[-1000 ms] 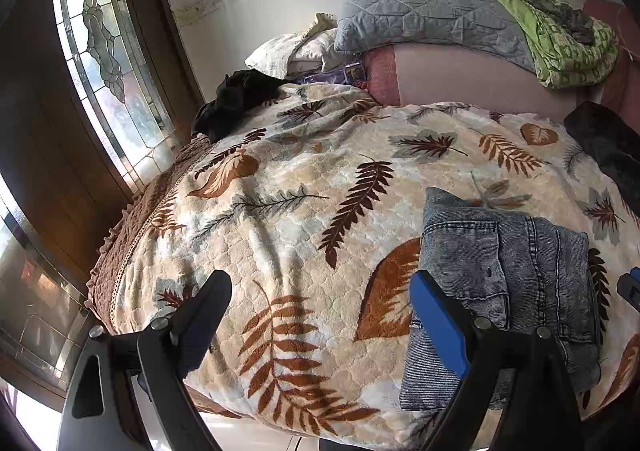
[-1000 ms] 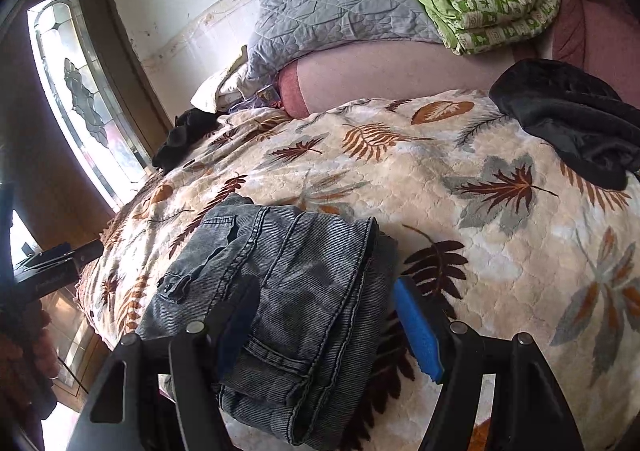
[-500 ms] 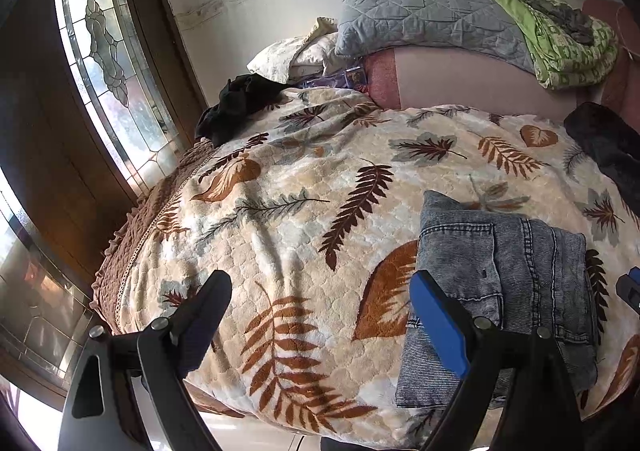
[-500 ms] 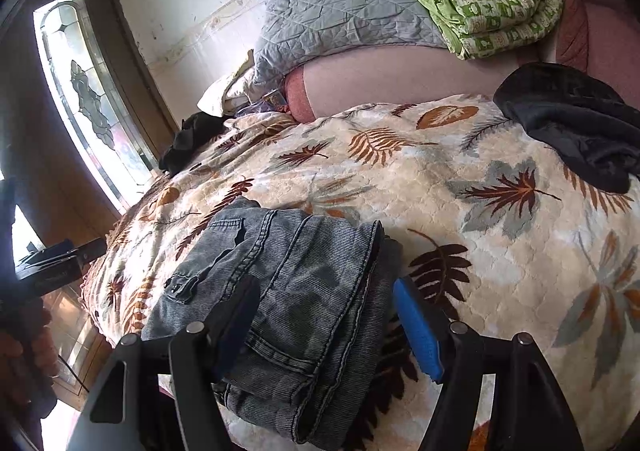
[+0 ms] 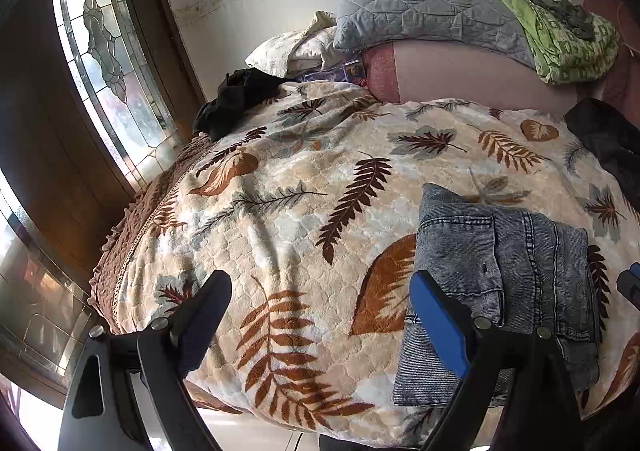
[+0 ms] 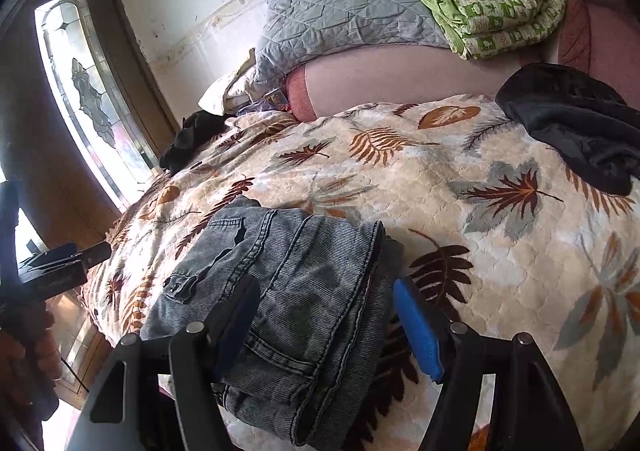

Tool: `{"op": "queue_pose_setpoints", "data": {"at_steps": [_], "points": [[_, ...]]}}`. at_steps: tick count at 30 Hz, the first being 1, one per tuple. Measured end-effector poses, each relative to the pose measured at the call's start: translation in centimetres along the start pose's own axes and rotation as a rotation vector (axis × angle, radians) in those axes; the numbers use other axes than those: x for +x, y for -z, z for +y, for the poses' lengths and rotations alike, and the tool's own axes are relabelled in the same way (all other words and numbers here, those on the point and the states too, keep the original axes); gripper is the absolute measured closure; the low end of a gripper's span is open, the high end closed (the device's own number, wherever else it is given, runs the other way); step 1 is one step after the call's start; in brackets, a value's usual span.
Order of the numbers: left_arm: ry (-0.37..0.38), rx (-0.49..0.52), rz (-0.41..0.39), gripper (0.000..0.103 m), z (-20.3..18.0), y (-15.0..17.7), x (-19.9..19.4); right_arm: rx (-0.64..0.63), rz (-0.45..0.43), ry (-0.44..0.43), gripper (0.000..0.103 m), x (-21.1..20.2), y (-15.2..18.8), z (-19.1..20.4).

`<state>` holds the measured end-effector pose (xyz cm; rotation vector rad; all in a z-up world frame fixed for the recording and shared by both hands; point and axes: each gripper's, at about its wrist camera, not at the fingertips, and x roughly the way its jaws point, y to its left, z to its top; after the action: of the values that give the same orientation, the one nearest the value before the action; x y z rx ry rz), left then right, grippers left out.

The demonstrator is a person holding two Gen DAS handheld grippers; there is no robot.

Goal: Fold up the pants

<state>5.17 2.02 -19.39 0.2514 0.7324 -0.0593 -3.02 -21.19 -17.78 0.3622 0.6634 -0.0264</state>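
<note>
Left claw [image 5: 320, 307] spread apart, angled down over blanket [image 5: 304, 211], right claw [image 6: 326, 315] apart above folded pants [image 6: 288, 283], touching nothing

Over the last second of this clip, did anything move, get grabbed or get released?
No visible change. The folded jeans lie where they were on the leaf-print blanket. Both the left gripper and right gripper hover open, holding nothing.
</note>
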Motion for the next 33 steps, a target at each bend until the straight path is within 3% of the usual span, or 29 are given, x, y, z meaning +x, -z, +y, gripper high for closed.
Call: {"op": "queue_pose_setpoints", "data": {"at_steps": [24, 33], "points": [[-0.036, -0.059, -0.047, 0.012, 1.9, -0.2, -2.2, -0.037, -0.026, 0.043, 0.030, -0.8, 0.4, 0.1], [-0.024, -0.126, -0.074, 0.012, 3.3, -0.4, -2.9, -0.051, -0.042, 0.041, 0.030, -0.9, 0.4, 0.4]]}}
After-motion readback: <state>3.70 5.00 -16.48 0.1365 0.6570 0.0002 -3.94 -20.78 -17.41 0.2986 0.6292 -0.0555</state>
